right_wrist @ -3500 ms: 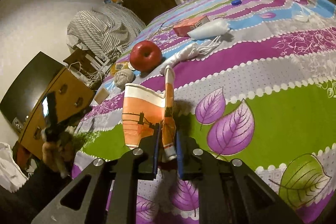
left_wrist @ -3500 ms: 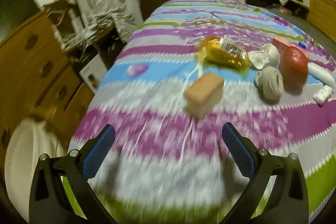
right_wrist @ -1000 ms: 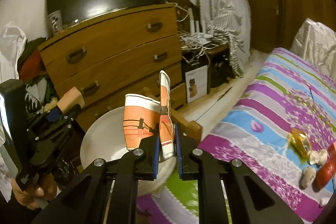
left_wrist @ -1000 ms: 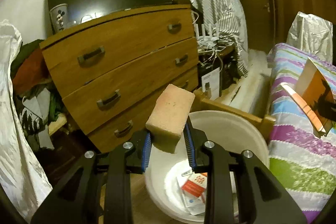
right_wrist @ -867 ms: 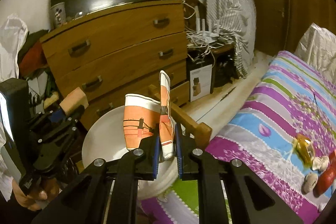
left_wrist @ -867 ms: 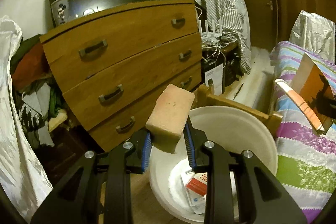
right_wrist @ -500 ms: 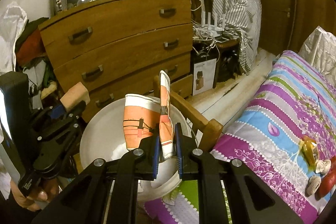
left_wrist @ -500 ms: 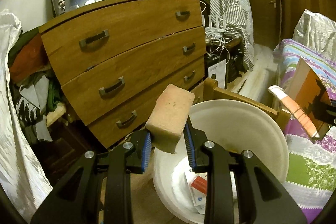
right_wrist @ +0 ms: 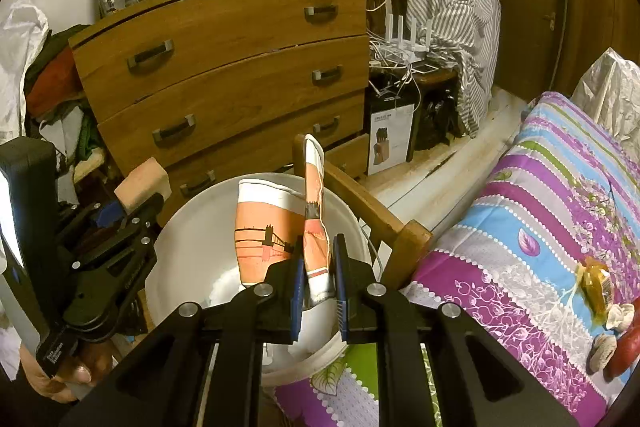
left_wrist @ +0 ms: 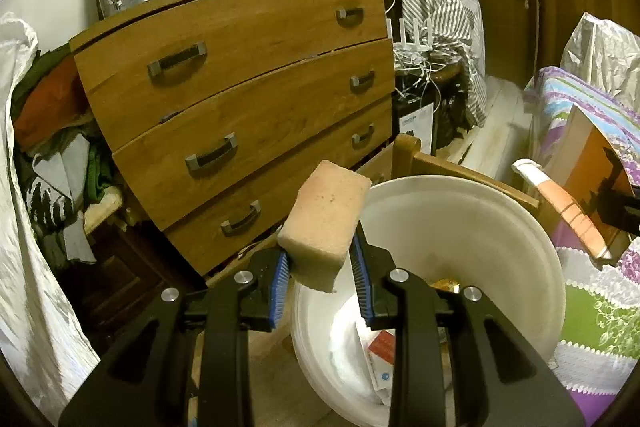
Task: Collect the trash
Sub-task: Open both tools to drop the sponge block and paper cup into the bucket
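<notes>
Clamping a pink sponge (left_wrist: 326, 217) between blue pads: left gripper (left_wrist: 322, 277), poised at the 9 o'clock rim of the white bucket (left_wrist: 480, 211). Pinching a flattened orange paper cup (right_wrist: 276, 231) by its folded wall: right gripper (right_wrist: 318, 293), held above the bucket's mouth near 6 o'clock. Inside the bucket, paper scraps (left_wrist: 380, 351). At 12 o'clock beyond, a wooden dresser (left_wrist: 240, 99); at 3 o'clock, a striped bedspread (right_wrist: 540, 227).
</notes>
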`<state>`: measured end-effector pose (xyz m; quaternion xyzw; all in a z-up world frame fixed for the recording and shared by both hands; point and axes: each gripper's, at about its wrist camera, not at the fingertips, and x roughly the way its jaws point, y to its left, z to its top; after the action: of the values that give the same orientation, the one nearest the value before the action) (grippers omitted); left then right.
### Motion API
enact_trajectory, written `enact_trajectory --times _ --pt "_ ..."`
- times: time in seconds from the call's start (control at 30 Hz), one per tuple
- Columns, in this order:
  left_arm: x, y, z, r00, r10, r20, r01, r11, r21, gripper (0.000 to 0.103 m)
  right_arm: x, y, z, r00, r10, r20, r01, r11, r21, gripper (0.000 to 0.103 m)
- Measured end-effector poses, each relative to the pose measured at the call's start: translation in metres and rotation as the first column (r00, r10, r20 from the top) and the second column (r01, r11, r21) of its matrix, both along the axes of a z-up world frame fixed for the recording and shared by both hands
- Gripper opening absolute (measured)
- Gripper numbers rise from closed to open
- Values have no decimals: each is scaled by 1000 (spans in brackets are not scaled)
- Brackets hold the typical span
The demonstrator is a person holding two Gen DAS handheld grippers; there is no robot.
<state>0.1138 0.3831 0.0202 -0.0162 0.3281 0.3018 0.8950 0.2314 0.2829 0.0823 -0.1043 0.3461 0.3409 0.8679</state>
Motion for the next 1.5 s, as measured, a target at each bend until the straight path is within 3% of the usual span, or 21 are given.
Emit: enact_trajectory --times 1.03,1.1,1.13,1.17,1.2,1.23,1.5 --pt "11 13 -15 1000 -18 -17 17 999 -48 27 15 14 -5 1000 19 -2 -19 1000 7 15" --pt "11 15 -16 1000 -20 -13 19 998 -60 30 14 16 -4 1000 28 9 -28 1000 11 24" --pt "11 17 -17 1000 -20 -12 19 997 -68 31 15 16 -4 999 28 20 -28 1000 1 39" --pt "12 19 -19 1000 -15 -18 14 997 -74 49 14 15 -4 999 29 27 -29 1000 2 43" --pt "12 21 -20 1000 -15 -22 13 997 -81 76 14 15 -4 999 26 34 -26 1000 2 43" --pt "12 22 -21 1000 -15 -13 13 996 -90 84 14 15 -4 999 25 33 -25 1000 2 43" --pt "11 24 -24 1000 -16 2 16 993 -115 85 20 9 -8 1000 6 16 -6 1000 7 43"
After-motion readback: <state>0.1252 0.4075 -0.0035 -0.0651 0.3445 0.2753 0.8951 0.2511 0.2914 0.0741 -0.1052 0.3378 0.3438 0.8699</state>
